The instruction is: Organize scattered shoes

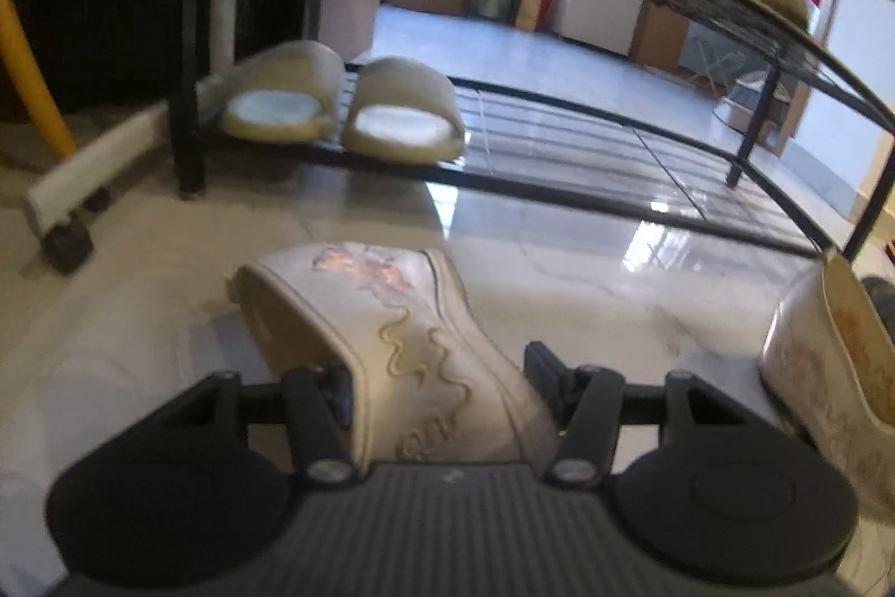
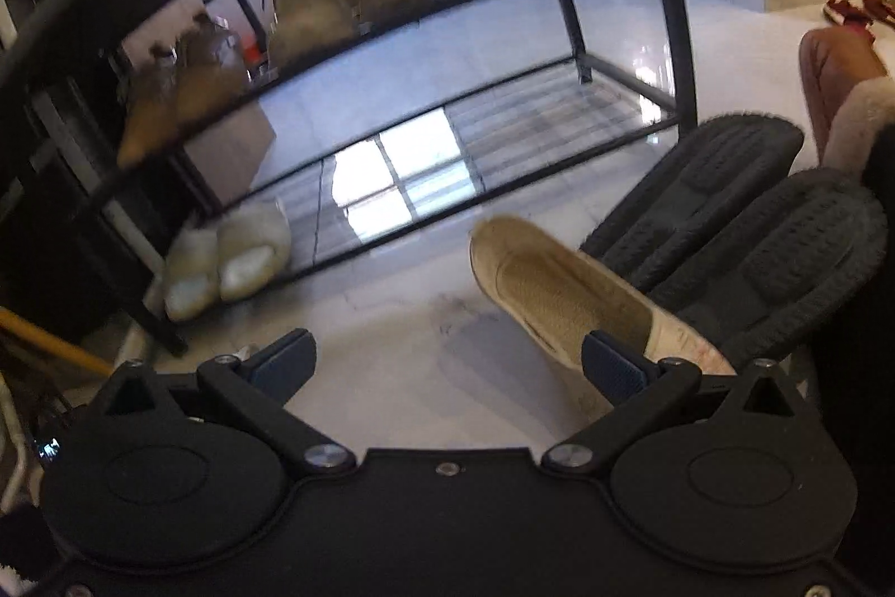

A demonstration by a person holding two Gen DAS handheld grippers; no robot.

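A cream embroidered shoe [image 1: 391, 345], tipped on its side, sits between the fingers of my left gripper [image 1: 436, 373], which is shut on it just above the pale floor. Its match [image 1: 828, 362] lies on the floor at the right edge of the left wrist view. In the right wrist view that same cream shoe [image 2: 559, 300] lies on its side with its inside showing. My right gripper [image 2: 447, 356] stands open over bare floor, its right fingertip just in front of that shoe's heel end. Ahead is the black metal shoe rack [image 1: 559, 183].
A pair of beige slippers [image 1: 341, 110] rests at the left end of the rack's lowest shelf. Furry footwear [image 2: 307, 9] fills the upper shelves. Two black slippers [image 2: 727, 205] lie soles up on the right, beside a fleece-lined boot [image 2: 839, 93]. A wheeled white stand [image 1: 72, 188] and a yellow pole [image 1: 33, 65] are at the left.
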